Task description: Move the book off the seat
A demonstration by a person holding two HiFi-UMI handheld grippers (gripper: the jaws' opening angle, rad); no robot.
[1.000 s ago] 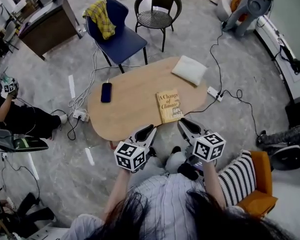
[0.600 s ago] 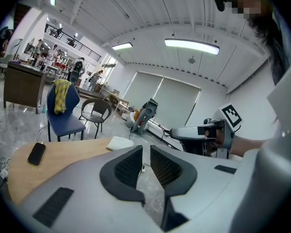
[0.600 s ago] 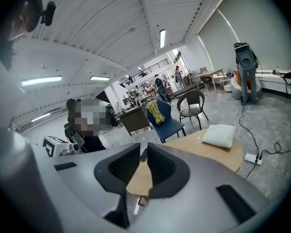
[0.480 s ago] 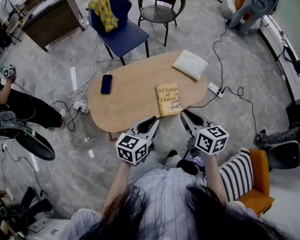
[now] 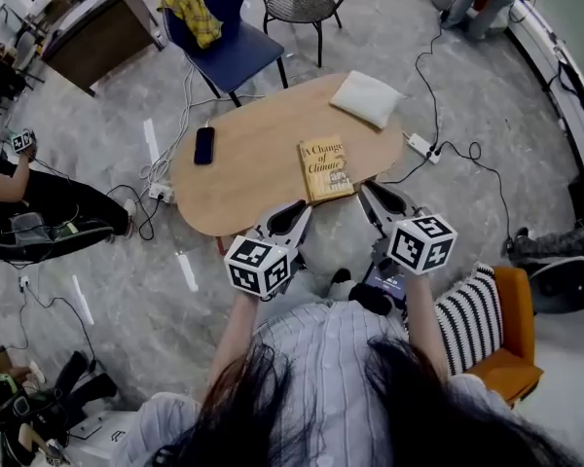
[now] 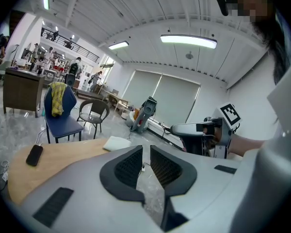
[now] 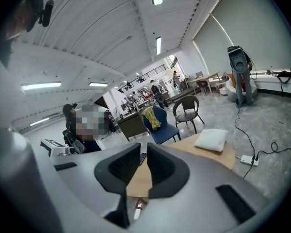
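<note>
The yellow book [image 5: 326,169] lies flat, cover up, on the oval wooden table [image 5: 253,188] near its front edge. Neither gripper touches it. My left gripper [image 5: 300,209] hovers just off that edge, left of the book, and holds nothing; in its own view the pads [image 6: 131,165] leave only a thin slit. To the book's right my right gripper [image 5: 368,191] hangs over the floor, pads [image 7: 157,168] almost together and empty. The blue chair [image 5: 238,52] beyond the table has a bare seat and a yellow cloth [image 5: 192,8] on its back.
A dark phone [image 5: 204,145] and a white pillow [image 5: 367,99] lie on the table. A wicker chair [image 5: 305,6] stands behind it. A power strip [image 5: 419,145] and cables run across the floor to the right. An orange seat with a striped cushion [image 5: 467,334] sits beside me. A person [image 5: 39,212] sits at left.
The head view has shifted, so table and grippers sit higher in the picture. Both grippers keep their place at the table's front edge. The book has not moved.
</note>
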